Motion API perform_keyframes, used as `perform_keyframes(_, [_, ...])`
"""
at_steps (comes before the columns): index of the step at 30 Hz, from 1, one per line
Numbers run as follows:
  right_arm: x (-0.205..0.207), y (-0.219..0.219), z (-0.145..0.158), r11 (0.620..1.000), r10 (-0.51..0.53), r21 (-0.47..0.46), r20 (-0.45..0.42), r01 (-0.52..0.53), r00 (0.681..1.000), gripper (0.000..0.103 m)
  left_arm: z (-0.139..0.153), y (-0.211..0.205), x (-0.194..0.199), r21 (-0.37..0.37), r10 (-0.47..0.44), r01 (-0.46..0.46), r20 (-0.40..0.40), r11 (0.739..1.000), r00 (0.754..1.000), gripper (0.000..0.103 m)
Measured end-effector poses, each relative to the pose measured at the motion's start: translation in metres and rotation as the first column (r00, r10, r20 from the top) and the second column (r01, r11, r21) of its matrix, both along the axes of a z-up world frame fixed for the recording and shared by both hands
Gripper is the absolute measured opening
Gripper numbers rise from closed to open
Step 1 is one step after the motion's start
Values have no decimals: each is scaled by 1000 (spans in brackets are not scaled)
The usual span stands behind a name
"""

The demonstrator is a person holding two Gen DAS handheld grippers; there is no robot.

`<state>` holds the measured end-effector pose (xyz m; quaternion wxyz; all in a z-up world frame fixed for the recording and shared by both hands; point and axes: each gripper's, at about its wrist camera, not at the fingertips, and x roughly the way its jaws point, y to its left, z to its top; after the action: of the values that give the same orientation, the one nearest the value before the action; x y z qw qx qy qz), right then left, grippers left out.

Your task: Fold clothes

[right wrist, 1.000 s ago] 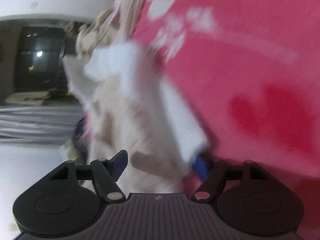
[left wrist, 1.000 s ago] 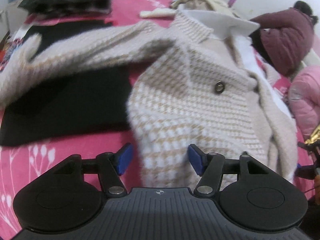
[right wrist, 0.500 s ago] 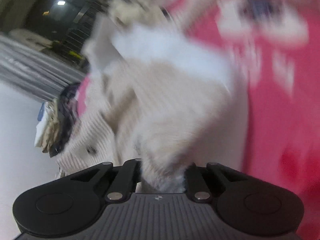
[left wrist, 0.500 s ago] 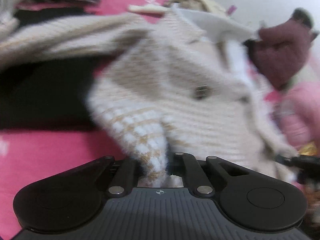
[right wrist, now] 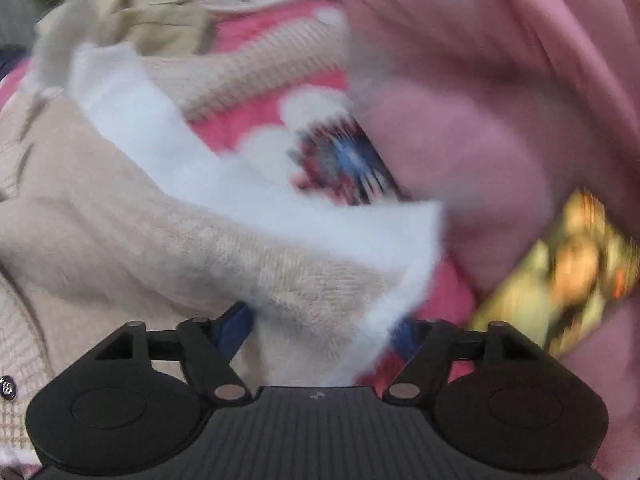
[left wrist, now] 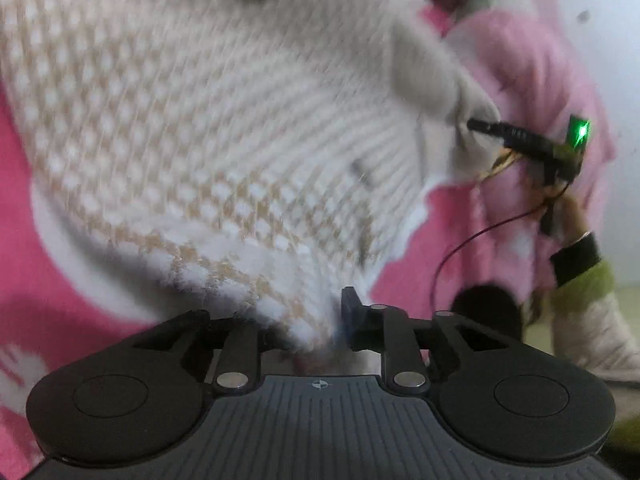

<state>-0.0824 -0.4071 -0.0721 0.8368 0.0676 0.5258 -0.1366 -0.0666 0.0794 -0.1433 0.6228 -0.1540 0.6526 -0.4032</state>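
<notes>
The fold of the cardigan looks just laid over, and both grippers are letting go. The left gripper has been opening, its jaws a little apart with the hem between them, apparently loose. The right gripper has been opening too, jaws spread wide around the white-trimmed edge, not pinching. The cardigan lies on the pink bed. Next: back out cleanly (the fuzzy knit may snag). A pink jacket crowds the right; the near left is freer
</notes>
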Motion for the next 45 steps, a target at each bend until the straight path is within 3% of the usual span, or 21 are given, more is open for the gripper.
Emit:
perform_keyframes(3, [-49, -4, 19, 987, -138, 105, 178, 120, 974, 70, 10, 7, -4, 4, -12, 12, 44, 1000, 999, 31])
perform_keyframes(5, [-83, -4, 38, 948, -226, 285, 284, 143, 932, 72, 18, 17, -2, 1, 8, -8, 63, 1000, 998, 32])
perform_keyframes(6, [-90, -6, 43, 900, -260, 420, 308, 115, 915, 72, 21, 21, -3, 2, 16, -16, 70, 1000, 997, 32])
perform_keyframes(7, [-100, -7, 44, 819, -291, 570, 321, 62, 901, 72, 22, 21, -2, 7, 23, -23, 76, 1000, 997, 32])
perform_keyframes(9, [-112, 5, 31, 645, -305, 763, 306, -40, 902, 71, 23, 18, 0, 23, 32, -34, 84, 999, 996, 34])
perform_keyframes(10, [-110, 15, 21, 617, -281, 786, 269, -42, 921, 71, 21, 18, 0, 35, 37, -40, 82, 999, 996, 35])
perform_keyframes(13, [-93, 57, -17, 690, -134, 723, 84, 33, 987, 69, 12, 12, 1, 68, 49, -54, 65, 996, 997, 38])
perform_keyframes(14, [-87, 69, -33, 701, -93, 712, 25, 48, 995, 67, 10, 10, 0, 80, 53, -58, 62, 995, 997, 38])
perform_keyframes(17, [-79, 98, -55, 717, -17, 697, -3, 15, 1000, 56, 11, 6, -3, 102, 51, -60, 90, 993, 995, 38])
perform_keyframes(18, [-76, 105, -58, 726, 0, 688, 10, -7, 1000, 41, 13, 5, -4, 103, 51, -61, 102, 993, 994, 38])
perform_keyframes(19, [-74, 110, -60, 726, 12, 688, 11, -16, 1000, 18, 15, 5, -5, 104, 51, -63, 113, 993, 992, 38])
perform_keyframes(22, [-76, 121, -43, 732, 25, 678, 72, -67, 997, 4, 10, 7, -3, 113, 66, -77, 98, 991, 993, 38])
perform_keyframes(28, [-69, 112, -13, 737, -24, 662, 232, -140, 972, 2, -3, 12, 3, 122, 96, -100, 37, 987, 995, 38])
perform_keyframes(32, [-55, 108, -34, 763, -52, 644, 144, -54, 988, 4, -5, 11, 4, 125, 105, -107, 24, 986, 994, 38])
perform_keyframes(35, [-70, 92, -53, 683, -151, 728, 64, 57, 986, 9, -5, 11, 1, 126, 103, -106, 32, 986, 994, 41])
perform_keyframes(36, [-77, 87, -59, 652, -186, 752, 38, 94, 982, 20, -4, 11, 0, 129, 96, -100, 39, 987, 995, 42])
perform_keyframes(37, [-82, 84, -65, 635, -215, 762, 19, 125, 976, 41, -4, 10, -1, 133, 88, -93, 47, 987, 995, 44])
perform_keyframes(39, [-93, 78, -77, 597, -270, 781, -19, 183, 963, 55, -4, 10, -4, 144, 76, -85, 67, 986, 995, 53])
perform_keyframes(43, [-91, 75, -102, 491, -322, 850, -27, 191, 946, 54, -7, 7, -7, 143, 108, -121, 97, 982, 989, 52])
perform_keyframes(45, [-78, 82, -114, 447, -311, 876, -38, 181, 950, 49, -6, 6, -8, 118, 147, -161, 116, 980, 982, 42])
